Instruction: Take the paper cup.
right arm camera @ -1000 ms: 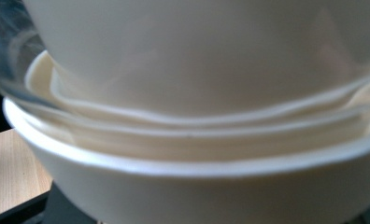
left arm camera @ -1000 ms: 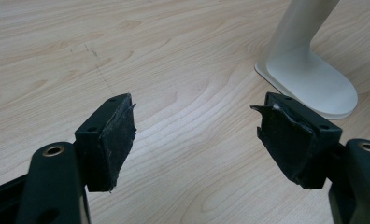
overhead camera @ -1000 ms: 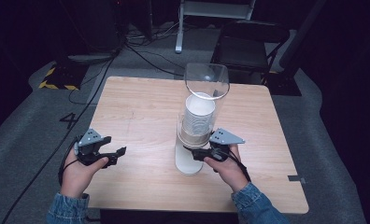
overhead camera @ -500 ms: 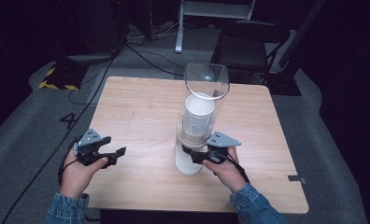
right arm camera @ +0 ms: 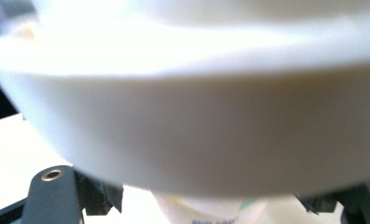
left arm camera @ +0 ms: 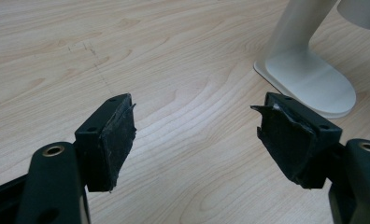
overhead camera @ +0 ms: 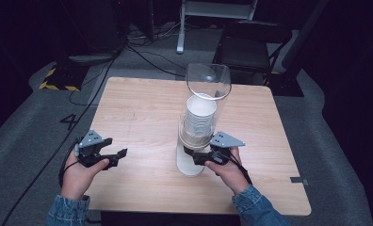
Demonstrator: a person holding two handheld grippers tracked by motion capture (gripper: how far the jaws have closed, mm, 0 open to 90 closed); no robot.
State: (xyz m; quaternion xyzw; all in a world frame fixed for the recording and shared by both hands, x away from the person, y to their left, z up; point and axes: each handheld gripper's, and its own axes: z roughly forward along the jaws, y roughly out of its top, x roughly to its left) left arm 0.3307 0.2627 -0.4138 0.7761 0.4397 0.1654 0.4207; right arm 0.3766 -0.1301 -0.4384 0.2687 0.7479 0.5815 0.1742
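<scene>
A cup dispenser stands mid-table: a clear tube (overhead camera: pixel 208 82) holding a stack of white paper cups (overhead camera: pixel 199 117) on a white stand (overhead camera: pixel 187 165). My right gripper (overhead camera: pixel 190 158) is at the tube's lower end, pointing left under the stack. In the right gripper view its jaws (right arm camera: pixel 211 203) stand apart below the dispenser's blurred white ring (right arm camera: pixel 197 130). They have just been opening, with the bottom of a printed cup (right arm camera: pixel 206 212) between them and untouched. My left gripper (overhead camera: pixel 121 154) rests open and empty at the table's left (left arm camera: pixel 197 135).
The wooden table (overhead camera: pixel 142 108) has bare room left of and behind the dispenser. The stand's foot (left arm camera: pixel 309 74) lies ahead and to the right of the left jaws. A dark chair (overhead camera: pixel 250 42) and cables lie on the floor beyond the far edge.
Both hands stay where they were. The high view is too small to show any change in the spread of the right jaws.
</scene>
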